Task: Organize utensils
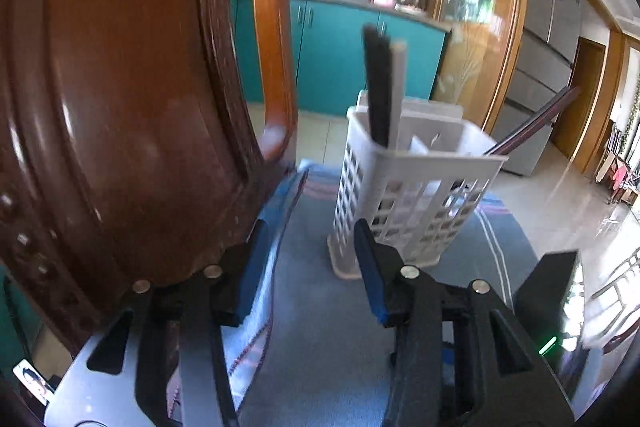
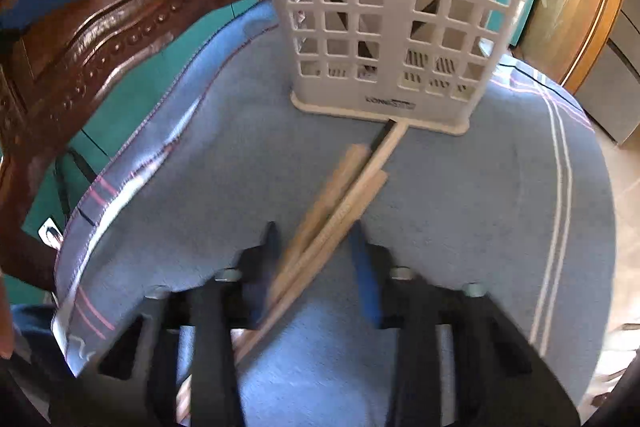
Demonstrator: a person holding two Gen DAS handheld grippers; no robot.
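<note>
A white slotted utensil holder (image 1: 404, 183) stands on a blue cloth (image 1: 320, 327); it also shows in the right wrist view (image 2: 392, 7). Black and pale chopsticks (image 1: 382, 87) stand in its left compartment, and dark chopsticks (image 1: 528, 125) lean out to the right. My left gripper (image 1: 310, 259) is open and empty, just in front of the holder. Several wooden chopsticks (image 2: 340, 203) lie on the cloth (image 2: 460, 207), their far ends at the holder's base. My right gripper (image 2: 316, 247) is open, with its fingers on either side of the chopsticks.
A carved dark wooden chair back (image 1: 120, 107) rises close on the left, and shows in the right wrist view (image 2: 100, 27). Teal kitchen cabinets (image 1: 340, 59) and a grey fridge (image 1: 548, 47) stand beyond. The cloth's edge (image 2: 132, 163) drops off at the left.
</note>
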